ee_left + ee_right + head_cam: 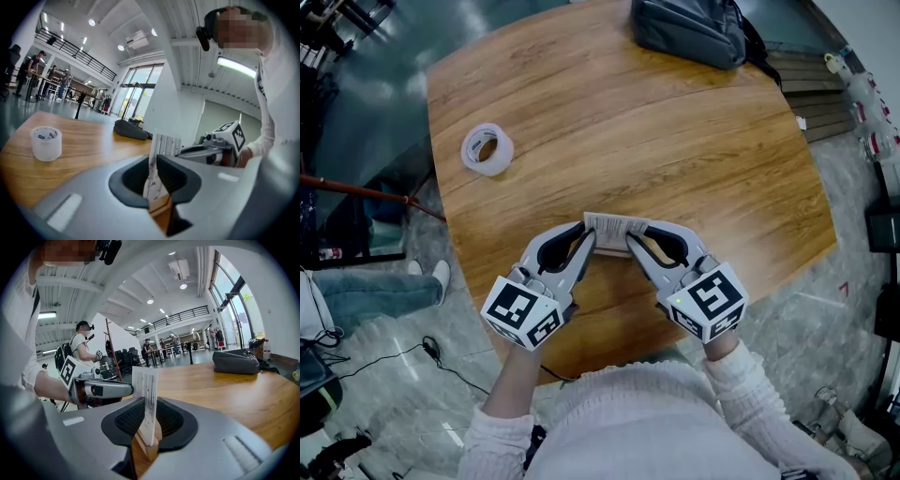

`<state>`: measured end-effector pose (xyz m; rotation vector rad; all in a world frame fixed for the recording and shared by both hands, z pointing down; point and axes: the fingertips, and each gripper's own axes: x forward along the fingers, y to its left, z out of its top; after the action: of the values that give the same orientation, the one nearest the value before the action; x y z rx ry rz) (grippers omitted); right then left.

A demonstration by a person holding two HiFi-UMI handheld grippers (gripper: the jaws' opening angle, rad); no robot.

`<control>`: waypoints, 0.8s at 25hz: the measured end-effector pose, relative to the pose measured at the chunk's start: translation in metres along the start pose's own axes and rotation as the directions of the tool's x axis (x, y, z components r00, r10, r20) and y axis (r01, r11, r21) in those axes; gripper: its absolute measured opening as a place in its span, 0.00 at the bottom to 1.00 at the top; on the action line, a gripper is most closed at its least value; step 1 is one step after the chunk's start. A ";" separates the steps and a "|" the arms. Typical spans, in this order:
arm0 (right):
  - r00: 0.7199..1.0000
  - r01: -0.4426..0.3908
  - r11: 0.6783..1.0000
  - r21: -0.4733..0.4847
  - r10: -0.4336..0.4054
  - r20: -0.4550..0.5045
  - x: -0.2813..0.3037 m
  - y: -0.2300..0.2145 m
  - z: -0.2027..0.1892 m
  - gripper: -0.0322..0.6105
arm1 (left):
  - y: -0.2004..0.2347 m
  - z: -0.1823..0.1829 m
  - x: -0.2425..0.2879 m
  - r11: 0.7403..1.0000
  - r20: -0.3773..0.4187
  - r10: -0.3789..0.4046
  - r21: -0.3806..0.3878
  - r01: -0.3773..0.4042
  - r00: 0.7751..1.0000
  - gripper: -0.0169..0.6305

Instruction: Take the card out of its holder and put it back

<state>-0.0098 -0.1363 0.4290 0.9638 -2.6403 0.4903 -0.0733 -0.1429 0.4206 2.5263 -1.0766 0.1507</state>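
- Showing a tall, bright hall with a glass front, a railed gallery and people at far tables.
- Looking down on a rounded wooden desk [675, 141], carrying a roll of tape [487, 148] toward its left side and a dark bag [689, 30] at its far edge, both well apart from the work.
- Standing upright in a small wooden holder [148, 448] near the desk's near edge: the card [615, 225], printed with fine stripes, sitting between the two tongs.
- Pinching the card's left end with the left tongs [590, 236], jaws nearly together and pads pressing on both faces.
- Straddling the card's right end with the right tongs [634, 246], jaws partly apart, slack showing beside the card, gripping nothing, with the holder's wooden block lying low between the jaws.
- Pointing both tongs inward from either side, tips facing each other across the card, marker cubes turned back toward the person's white knitted sleeves [750, 384].
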 end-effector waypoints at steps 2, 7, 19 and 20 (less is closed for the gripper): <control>1.000 0.003 1.000 0.003 -0.003 -0.002 0.000 0.000 -0.001 0.16 | 0.000 -0.001 0.000 1.000 -0.001 -0.001 0.001 0.001 1.000 0.11; 1.000 0.009 1.000 0.012 -0.008 -0.012 0.001 0.002 -0.009 0.15 | 0.001 -0.008 0.000 1.000 -0.012 -0.008 -0.006 0.008 1.000 0.11; 0.999 0.016 1.000 0.023 -0.015 -0.043 0.004 0.005 -0.027 0.16 | 0.001 -0.027 -0.002 0.999 -0.050 -0.018 -0.031 0.016 0.999 0.11; 0.999 0.016 1.000 0.023 -0.015 -0.044 0.005 0.005 -0.028 0.16 | 0.002 -0.028 -0.002 0.999 -0.048 -0.017 -0.037 0.015 0.999 0.11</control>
<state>-0.0122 -0.1241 0.4553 0.9687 -2.5915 0.5339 -0.0747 -0.1314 0.4459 2.4857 -1.0306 0.1853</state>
